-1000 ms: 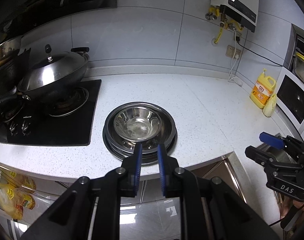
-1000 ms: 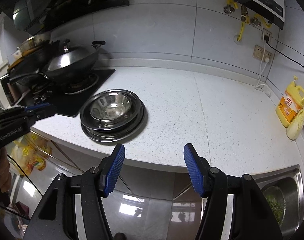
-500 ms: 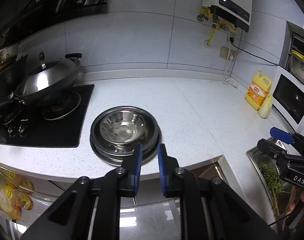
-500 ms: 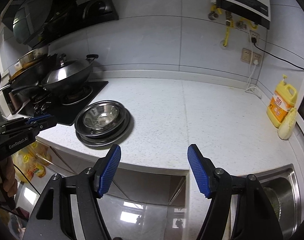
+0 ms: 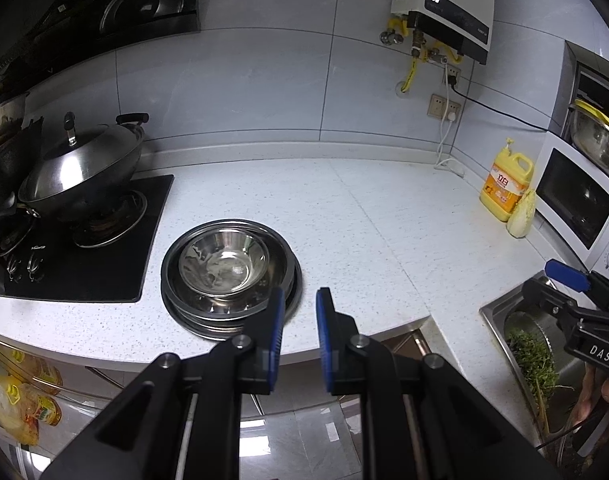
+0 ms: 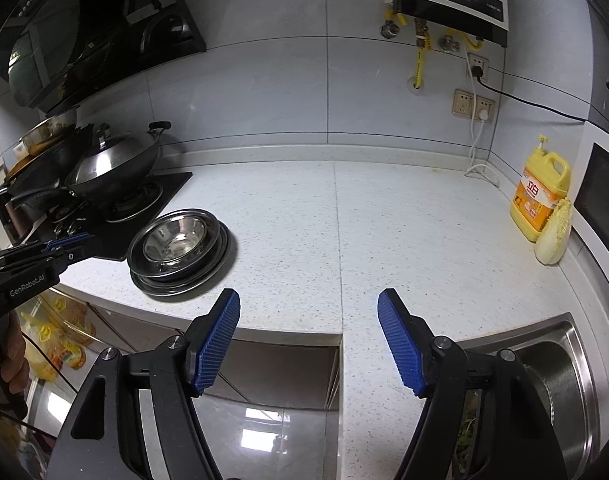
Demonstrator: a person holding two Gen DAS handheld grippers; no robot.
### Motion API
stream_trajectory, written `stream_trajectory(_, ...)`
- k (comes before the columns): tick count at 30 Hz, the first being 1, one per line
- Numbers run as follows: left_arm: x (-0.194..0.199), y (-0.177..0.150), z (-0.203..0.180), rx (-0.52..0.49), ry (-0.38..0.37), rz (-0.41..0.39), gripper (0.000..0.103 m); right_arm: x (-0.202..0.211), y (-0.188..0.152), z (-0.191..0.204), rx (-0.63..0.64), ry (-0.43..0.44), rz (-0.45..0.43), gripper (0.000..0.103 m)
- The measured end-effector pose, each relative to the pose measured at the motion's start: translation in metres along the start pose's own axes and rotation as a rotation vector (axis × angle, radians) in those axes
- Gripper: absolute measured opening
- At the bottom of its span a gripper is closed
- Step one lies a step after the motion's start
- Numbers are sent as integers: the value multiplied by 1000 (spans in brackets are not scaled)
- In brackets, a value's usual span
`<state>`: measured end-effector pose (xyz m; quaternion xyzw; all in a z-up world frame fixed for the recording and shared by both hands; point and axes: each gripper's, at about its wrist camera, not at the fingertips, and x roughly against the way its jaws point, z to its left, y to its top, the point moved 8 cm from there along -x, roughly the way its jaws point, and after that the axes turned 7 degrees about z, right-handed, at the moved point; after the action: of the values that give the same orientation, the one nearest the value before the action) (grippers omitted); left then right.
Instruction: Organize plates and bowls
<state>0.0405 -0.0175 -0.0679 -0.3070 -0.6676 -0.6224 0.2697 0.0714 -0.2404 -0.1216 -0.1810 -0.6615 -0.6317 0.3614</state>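
A steel bowl (image 5: 223, 266) sits inside a stack of steel plates (image 5: 281, 280) on the white counter near its front edge. The stack also shows in the right wrist view (image 6: 220, 246), with the bowl (image 6: 175, 239) on top. My left gripper (image 5: 298, 300) hovers just off the counter edge, right of the stack, jaws narrowly apart and empty. It shows at the left edge of the right wrist view (image 6: 70, 240). My right gripper (image 6: 309, 308) is open and empty over the counter's front edge; it shows in the left wrist view (image 5: 566, 276) above the sink.
A lidded wok (image 5: 80, 168) sits on the black stove (image 5: 104, 276) to the left. A yellow detergent bottle (image 5: 504, 186) and a cabbage (image 5: 522, 214) stand at the right by the microwave (image 5: 580, 200). A sink (image 6: 560, 368) with greens lies at the right.
Both grippers have drawn back and up from the counter, so the stack looks smaller and farther. The stack has not moved. Jaw openings are unchanged.
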Motion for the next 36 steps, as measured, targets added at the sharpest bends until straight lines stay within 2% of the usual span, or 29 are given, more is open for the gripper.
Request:
stream_trajectory(10, 8, 9, 4, 20, -14, -42, 15, -2, 1, -3, -9, 7, 1, 67)
stream_trajectory(21, 3, 4, 7, 28, 12, -24, 15, -9, 1, 2, 7, 16, 16, 67)
stream_trajectory(36, 0, 0, 0, 9, -6, -8, 15, -11, -1, 5, 21, 14, 24, 67)
